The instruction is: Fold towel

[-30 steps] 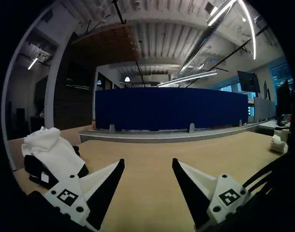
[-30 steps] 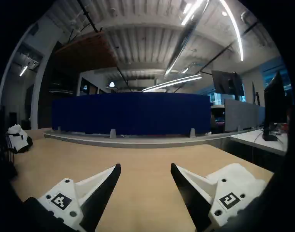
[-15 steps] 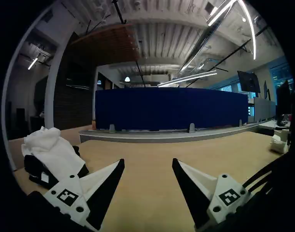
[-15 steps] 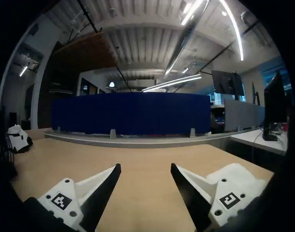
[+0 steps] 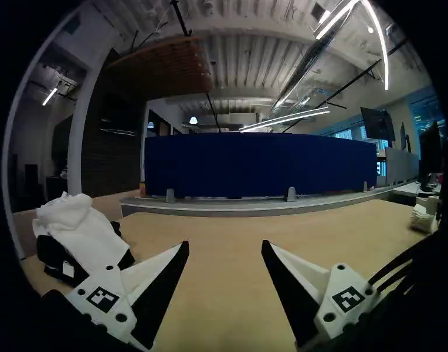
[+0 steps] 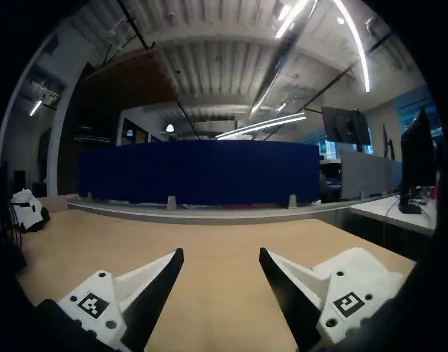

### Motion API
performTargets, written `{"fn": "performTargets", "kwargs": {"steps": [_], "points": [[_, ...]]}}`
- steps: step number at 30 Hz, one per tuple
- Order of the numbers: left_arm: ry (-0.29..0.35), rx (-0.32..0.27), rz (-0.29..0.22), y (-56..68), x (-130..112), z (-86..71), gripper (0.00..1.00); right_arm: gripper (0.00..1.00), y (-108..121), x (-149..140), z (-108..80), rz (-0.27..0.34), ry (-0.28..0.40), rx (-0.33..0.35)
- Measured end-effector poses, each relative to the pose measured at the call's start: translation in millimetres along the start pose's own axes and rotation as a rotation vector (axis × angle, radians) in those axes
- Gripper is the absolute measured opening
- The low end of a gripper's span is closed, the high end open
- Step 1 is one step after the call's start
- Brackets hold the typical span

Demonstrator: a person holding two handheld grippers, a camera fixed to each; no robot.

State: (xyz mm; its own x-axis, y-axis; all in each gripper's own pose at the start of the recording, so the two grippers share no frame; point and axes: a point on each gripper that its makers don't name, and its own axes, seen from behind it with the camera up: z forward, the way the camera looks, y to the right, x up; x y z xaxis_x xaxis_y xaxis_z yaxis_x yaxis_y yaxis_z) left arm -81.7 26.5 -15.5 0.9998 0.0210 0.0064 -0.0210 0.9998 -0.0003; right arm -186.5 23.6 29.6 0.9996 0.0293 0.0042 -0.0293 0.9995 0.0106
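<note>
The left claw (image 5: pixel 224 244) is hovering low over the light wooden counter (image 5: pixel 236 226). Its two white-and-black fingers (image 5: pixel 158 281) are spreading wide apart, with nothing between them but bare wood. In the left gripper view, the crumpled white cloth towel (image 5: pixel 77 226) is lying at the lower left of the frame. It is heaping over a black object (image 5: pixel 53 258) whose kind cannot be told. The finger at the lower left is overlapping the heap's lower edge in the picture, and the towel is sitting behind it. Whether the two are touching cannot be told. At the right edge of the same view a small white pile (image 5: pixel 423 220) is resting on the counter, too small to make out.

The right claw (image 6: pixel 220 251) is likewise hanging just above the counter (image 6: pixel 224 232), with its fingers (image 6: pixel 150 293) gaping open and gripping nothing. In the right gripper view the towel (image 6: pixel 26 212) is showing small at the far left edge, well apart from this claw.

A long dark blue partition wall (image 5: pixel 253 164) is standing along the counter's far edge, across the middle of both views. At the right of the right gripper view a black monitor (image 6: pixel 414 164) is standing on a pale neighbouring counter (image 6: pixel 394 212).
</note>
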Motion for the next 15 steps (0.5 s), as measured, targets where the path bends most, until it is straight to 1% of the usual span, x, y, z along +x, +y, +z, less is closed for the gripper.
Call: {"fn": "performTargets", "kwargs": {"steps": [15], "points": [[0.0,0.0,-0.001,-1.7,-0.1,-1.6,0.91,1.0,-0.1,0.6,-2.3,0.0,0.0,0.0]]}}
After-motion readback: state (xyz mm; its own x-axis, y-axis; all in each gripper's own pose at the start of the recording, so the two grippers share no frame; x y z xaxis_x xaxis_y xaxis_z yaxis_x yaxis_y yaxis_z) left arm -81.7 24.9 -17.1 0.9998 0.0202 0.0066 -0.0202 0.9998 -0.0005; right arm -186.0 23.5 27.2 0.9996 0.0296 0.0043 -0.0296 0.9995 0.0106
